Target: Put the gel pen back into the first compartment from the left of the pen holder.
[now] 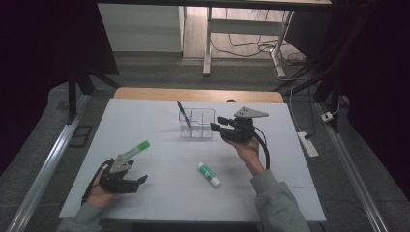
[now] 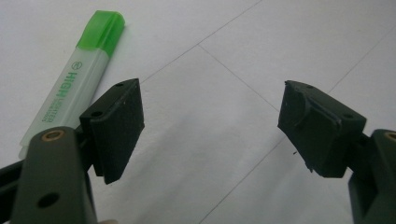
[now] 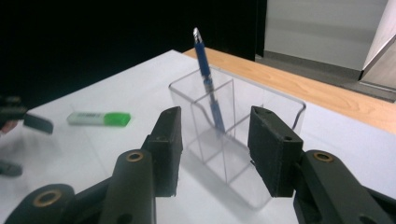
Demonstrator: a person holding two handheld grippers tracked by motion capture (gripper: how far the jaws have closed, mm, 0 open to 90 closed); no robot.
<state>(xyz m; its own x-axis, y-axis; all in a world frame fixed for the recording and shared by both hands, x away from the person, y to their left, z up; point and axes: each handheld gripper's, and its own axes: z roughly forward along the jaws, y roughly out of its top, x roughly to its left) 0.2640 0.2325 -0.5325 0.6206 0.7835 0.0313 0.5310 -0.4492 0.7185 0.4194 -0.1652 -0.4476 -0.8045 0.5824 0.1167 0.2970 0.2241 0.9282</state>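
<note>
On the white-covered bench, as seen from the person's side. Item one: clear plastic organiser, divided into compartments, standing upright at about twelve o'clock from the bench's middle; a blue pen leans in its left-hand compartment, tip end tilted toward eleven o'clock, top rising above the rim. Item two: green-capped highlighter, lying flat at about nine o'clock, cap pointing toward two o'clock. Item three: glue stick, white with green marking, lying flat at about six o'clock, well apart from both the organiser and the highlighter. Item four: left hand-held gripper, resting low at about eight o'clock, jaws spread wide and released, bare bench between them; the highlighter lies just beside its left jaw, outside the gap, and whether it touches cannot be told. Item five: right hand-held gripper, held in a raised hand at about one o'clock, just beside the organiser's right wall, pointing toward nine o'clock; jaws partly parted, released, grasping nothing. Along those jaws the organiser stands beyond the pads, the pen upright in its farther compartment, the highlighter farther off.
</note>
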